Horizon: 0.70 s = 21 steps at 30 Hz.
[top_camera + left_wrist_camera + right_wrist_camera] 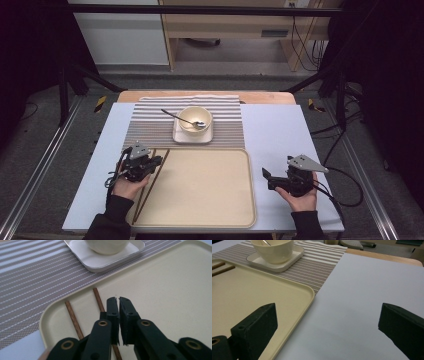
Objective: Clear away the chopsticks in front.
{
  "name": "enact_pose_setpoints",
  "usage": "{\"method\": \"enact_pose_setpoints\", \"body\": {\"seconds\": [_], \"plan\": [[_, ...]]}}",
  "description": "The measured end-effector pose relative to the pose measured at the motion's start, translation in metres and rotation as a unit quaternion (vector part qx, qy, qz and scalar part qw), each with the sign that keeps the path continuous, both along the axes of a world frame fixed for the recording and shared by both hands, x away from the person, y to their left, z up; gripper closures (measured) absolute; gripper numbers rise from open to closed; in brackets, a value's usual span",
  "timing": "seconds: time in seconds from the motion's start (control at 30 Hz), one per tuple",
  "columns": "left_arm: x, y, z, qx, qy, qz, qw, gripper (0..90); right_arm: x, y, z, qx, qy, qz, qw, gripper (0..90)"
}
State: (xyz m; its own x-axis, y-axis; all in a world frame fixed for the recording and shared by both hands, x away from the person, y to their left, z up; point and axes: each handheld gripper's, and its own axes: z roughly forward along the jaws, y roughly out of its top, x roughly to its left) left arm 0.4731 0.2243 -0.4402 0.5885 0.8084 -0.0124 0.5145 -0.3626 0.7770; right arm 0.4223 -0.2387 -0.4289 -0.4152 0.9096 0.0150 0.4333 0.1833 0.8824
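Two brown chopsticks [150, 182] lie side by side on the left part of a cream tray [210, 200], their far ends near its back left corner. My left gripper [159, 161] hovers over them with its jaws shut and nothing between the pads. In the left gripper view the left gripper [118, 300] covers the middle of one chopstick [98, 300], and the other chopstick [72, 315] lies just to its left. My right gripper [267, 180] rests open on the pale table right of the tray. In its own view the right gripper [327, 325] has its jaws wide apart and empty.
A cream bowl [196, 120] with a metal spoon [182, 119] in it stands on a square saucer [192, 137] on a striped placemat [150, 125] behind the tray. The blue-grey table surface [280, 130] spreads to the right. Dark frame posts flank the table.
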Motion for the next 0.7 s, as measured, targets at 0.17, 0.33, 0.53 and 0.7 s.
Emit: {"method": "enact_pose_setpoints", "body": {"seconds": [0.17, 0.33, 0.53, 0.7], "plan": [[0.004, -0.003, -0.005, 0.005, 0.007, -0.024, 0.9997, 89.7, 0.001, 0.0, -0.001, -0.004, 0.0, 0.002, 1.0, 2.6], [0.008, -0.008, -0.014, 0.028, 0.019, -0.037, 0.9987, 89.7, 0.001, 0.002, -0.002, -0.006, 0.004, 0.003, 1.0, 2.6], [0.011, -0.011, -0.024, 0.05, 0.034, -0.045, 0.9971, 89.8, 0.001, 0.001, -0.002, -0.005, 0.004, 0.002, 1.0, 2.6], [0.012, -0.012, -0.026, 0.056, 0.038, -0.049, 0.9965, 89.7, 0.001, 0.002, -0.002, -0.008, 0.005, 0.003, 1.0, 2.6]]}}
